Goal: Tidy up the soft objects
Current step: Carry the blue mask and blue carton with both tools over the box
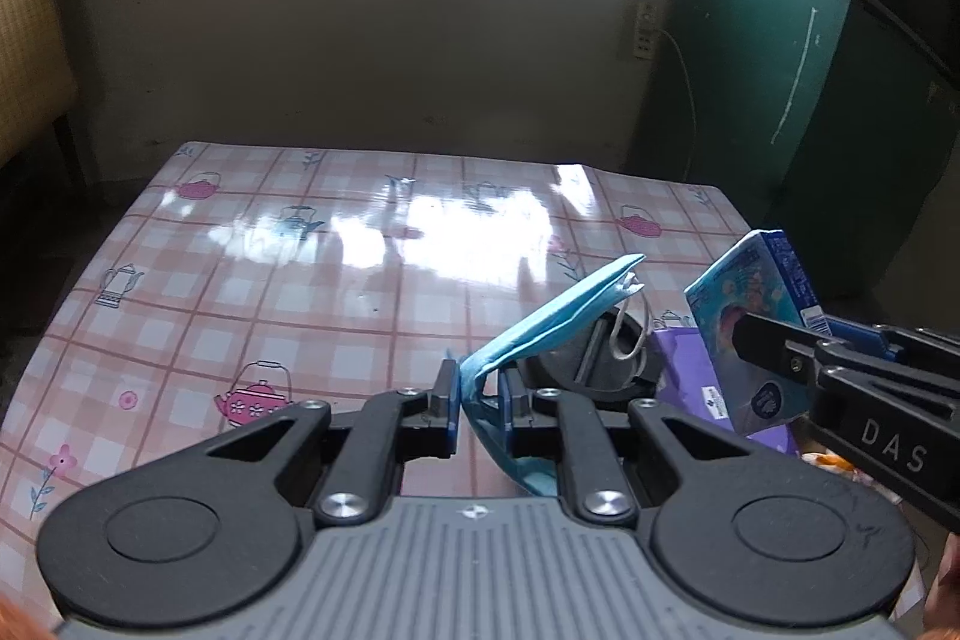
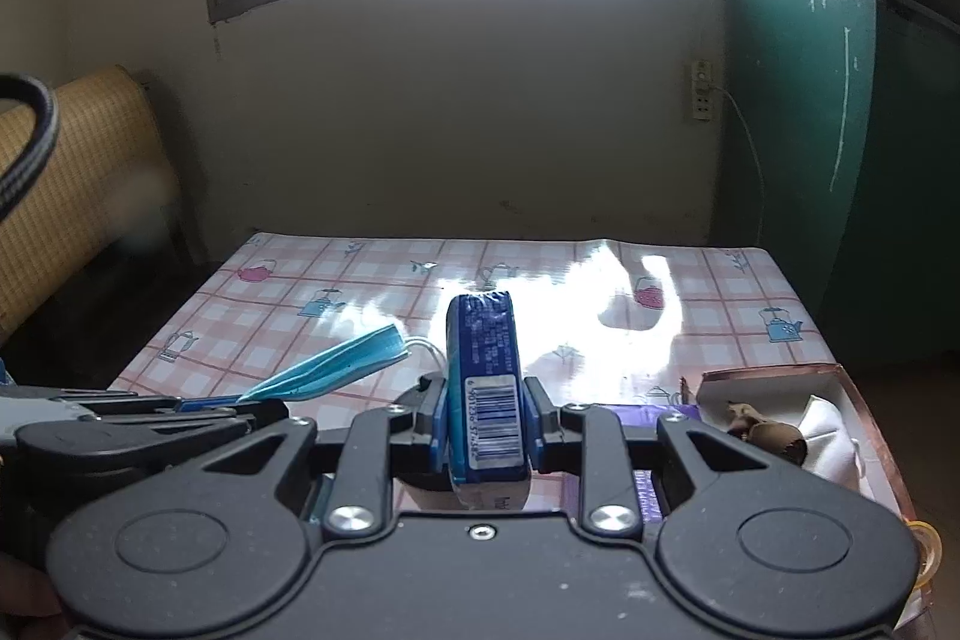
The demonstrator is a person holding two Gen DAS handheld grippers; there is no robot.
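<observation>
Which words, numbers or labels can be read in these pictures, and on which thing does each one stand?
"DAS": white letters on the arm of the right tool, seen from the left wrist view.
Barcode digits on the blue tissue pack: too blurred to read with certainty.
Fine print on the pack's blue side: too small to read.
Label on the purple packet: too small to read.
Chalk marks on the green door: not legible.

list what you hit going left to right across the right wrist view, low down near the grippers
left hand-held gripper → blue face mask it holds → blue tissue pack clamped in the right hand-held gripper → purple packet → open cardboard box holding a white cloth
</observation>
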